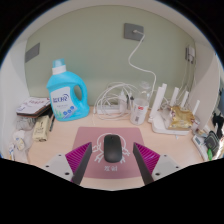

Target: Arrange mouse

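A black computer mouse (112, 149) lies on a pink mouse mat (95, 135) with a white printed design, on a light desk. My gripper (112, 160) has its two fingers with magenta pads (78, 158) at either side of the mouse. The mouse rests on the mat between the fingers, with a gap at each side. The fingers are open.
A blue detergent bottle (63, 94) stands at the back left. White cables and chargers (125, 100) lie behind the mat. A white rack with small items (176, 118) stands to the right. Cluttered items (32, 115) sit to the left.
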A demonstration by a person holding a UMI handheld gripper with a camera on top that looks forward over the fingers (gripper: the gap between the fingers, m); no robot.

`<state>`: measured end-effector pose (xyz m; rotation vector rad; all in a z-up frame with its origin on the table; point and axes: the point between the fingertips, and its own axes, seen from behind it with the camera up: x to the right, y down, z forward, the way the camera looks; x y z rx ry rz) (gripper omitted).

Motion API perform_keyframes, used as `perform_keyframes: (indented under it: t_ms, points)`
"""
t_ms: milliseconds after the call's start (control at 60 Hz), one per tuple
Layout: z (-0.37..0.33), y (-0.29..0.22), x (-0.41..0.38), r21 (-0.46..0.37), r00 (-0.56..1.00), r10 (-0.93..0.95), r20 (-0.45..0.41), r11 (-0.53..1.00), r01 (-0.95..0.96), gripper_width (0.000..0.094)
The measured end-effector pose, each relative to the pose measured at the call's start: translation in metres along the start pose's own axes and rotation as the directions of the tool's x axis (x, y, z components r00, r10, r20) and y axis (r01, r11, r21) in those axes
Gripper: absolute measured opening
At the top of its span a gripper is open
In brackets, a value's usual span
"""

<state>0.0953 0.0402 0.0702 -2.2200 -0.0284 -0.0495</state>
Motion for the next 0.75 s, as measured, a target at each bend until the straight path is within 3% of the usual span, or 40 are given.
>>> perform_keyframes:
  t_ms: [367, 750]
  points:
    - [-0.172, 0.02, -0.02, 0.078, 0.999, -0.027, -0.035, 0.997, 0.03, 0.0851]
    - [-0.214, 0.027, -0.025, 0.106, 0.997, -0.053, -0.048, 0.993, 0.058, 0.0854]
